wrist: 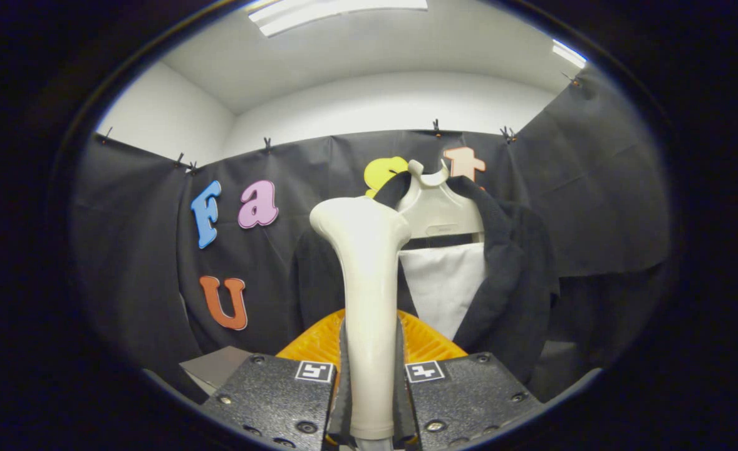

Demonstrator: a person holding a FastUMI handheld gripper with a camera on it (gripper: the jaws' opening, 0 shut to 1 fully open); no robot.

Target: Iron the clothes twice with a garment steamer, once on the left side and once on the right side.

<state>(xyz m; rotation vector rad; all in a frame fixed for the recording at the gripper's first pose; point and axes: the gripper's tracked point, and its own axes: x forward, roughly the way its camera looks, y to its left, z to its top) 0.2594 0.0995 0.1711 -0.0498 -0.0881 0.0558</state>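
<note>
My gripper [369, 376] is shut on the handle of a cream-white garment steamer [367, 275], which stands upright between my fingers with its flared head at the top. Beyond the steamer hangs a black jacket [512, 275] on a pale hanger [439, 210], its front open over a white panel [442, 285]. The steamer head sits in front of the jacket's left side, partly hiding it; I cannot tell whether it touches the cloth.
An orange ribbed object [428, 338] sits just behind my fingers, below the jacket. A grey flat piece [215, 366] lies to the left of my fingers. Black cloth walls close the booth behind and on both sides, with white wall and ceiling lights above.
</note>
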